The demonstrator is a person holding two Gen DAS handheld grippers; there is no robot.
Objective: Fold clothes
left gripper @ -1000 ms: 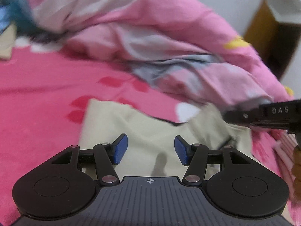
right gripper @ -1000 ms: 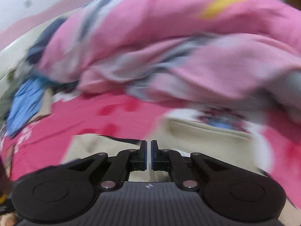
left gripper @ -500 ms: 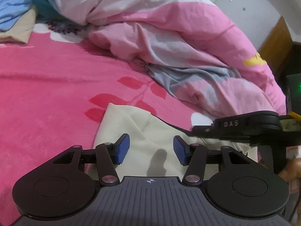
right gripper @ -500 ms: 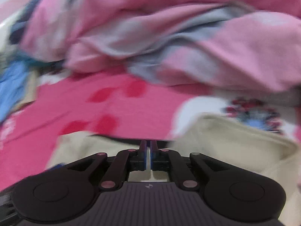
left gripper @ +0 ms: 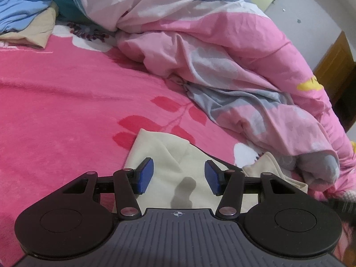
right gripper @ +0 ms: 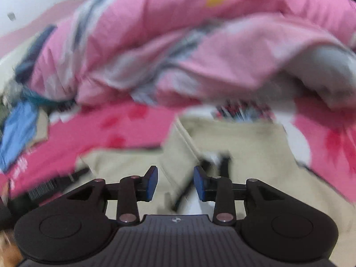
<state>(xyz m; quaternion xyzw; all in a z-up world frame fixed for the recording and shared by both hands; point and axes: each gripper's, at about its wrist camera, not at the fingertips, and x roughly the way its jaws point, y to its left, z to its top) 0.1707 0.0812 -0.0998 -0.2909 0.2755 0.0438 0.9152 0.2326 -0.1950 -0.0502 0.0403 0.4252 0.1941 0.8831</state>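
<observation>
Your cream garment (left gripper: 169, 155) lies flat on the pink bed (left gripper: 66, 102), at 6 o'clock in both views. Your left gripper (left gripper: 179, 175) hangs half open over it and holds nothing. Your right gripper (right gripper: 175, 182) is opening, with cloth under it but no pinch. Watch out: the big pink quilt (left gripper: 222, 51) sits just beside the far edge at 2 o'clock. You might grab it too. A fast hand can also bunch the cloth.
</observation>
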